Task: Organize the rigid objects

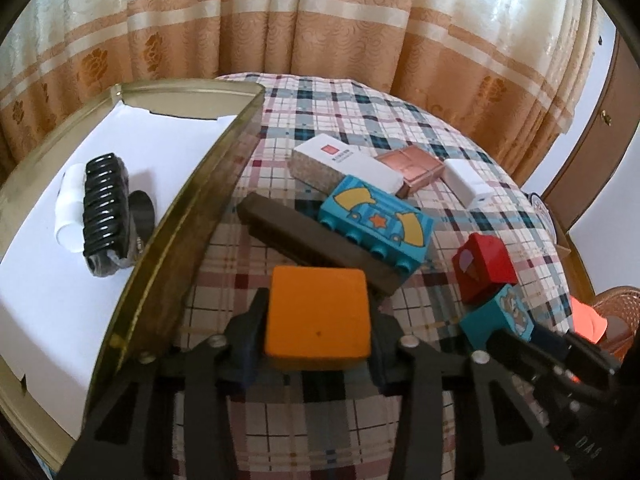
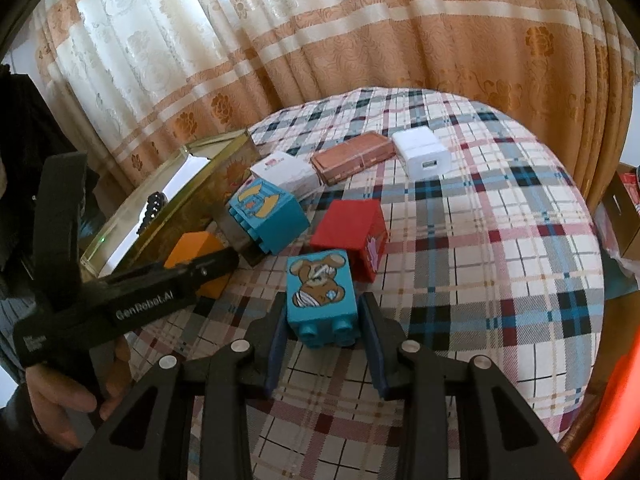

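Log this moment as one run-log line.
left gripper: shut on orange block | right gripper: shut on bear block | tin: open, holds black clip

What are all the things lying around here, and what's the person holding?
orange block: 1, orange, between the left gripper's fingers
bear block: 1, teal, between the right gripper's fingers
car block: 1, teal, on a dark bar
dark bar: 1, brown, beside the tin
red block: 1, red, behind the bear block
white box: 1, white, mid-table
copper case: 1, pinkish, beside the white box
charger: 1, white, far side
tin: 1, gold, left, paper-lined
hair clip: 1, black, in the tin
tablecloth: 1, plaid
curtain: 1, cream and orange, behind
left gripper: 1, black, shut on the orange block
right gripper: 1, black, shut on the bear block
hand: 1, holding the left gripper
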Demonstrator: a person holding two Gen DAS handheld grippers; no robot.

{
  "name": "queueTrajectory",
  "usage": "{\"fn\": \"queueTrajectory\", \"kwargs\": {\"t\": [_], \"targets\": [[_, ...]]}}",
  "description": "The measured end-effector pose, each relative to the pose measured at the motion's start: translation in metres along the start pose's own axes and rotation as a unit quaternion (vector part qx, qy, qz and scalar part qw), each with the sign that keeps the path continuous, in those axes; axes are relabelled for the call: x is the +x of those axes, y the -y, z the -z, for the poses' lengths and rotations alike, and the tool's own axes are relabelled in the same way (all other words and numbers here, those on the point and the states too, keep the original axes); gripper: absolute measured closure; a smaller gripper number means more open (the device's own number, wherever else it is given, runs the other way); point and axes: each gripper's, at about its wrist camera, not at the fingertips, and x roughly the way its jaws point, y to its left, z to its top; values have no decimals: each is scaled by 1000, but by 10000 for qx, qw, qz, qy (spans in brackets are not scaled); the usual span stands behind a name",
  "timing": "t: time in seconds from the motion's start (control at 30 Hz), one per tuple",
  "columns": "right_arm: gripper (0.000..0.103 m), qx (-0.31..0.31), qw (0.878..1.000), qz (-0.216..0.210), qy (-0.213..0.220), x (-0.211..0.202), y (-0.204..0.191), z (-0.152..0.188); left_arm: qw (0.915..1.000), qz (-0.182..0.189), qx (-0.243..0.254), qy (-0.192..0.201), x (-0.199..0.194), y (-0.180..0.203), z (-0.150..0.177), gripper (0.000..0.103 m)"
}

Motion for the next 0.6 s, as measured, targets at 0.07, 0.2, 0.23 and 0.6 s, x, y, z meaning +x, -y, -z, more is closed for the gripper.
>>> {"fn": "queueTrajectory", "kwargs": {"t": [0.07, 0.2, 0.23, 0.6], "targets": [[65, -88, 10000, 30, -2, 1, -5, -4, 9999, 137, -74, 0, -2, -5, 0, 63], [65, -304, 9991, 269, -93, 5, -14, -13, 9998, 165, -113, -31, -5, -8, 3, 63], [65, -348, 9987, 328, -166, 8, -18, -15, 9998, 165, -86, -39, -7, -7, 5, 63], [65, -492, 9977, 415, -221, 16, -24, -7, 9999, 173, -3, 9, -17, -9, 16, 64]]}}
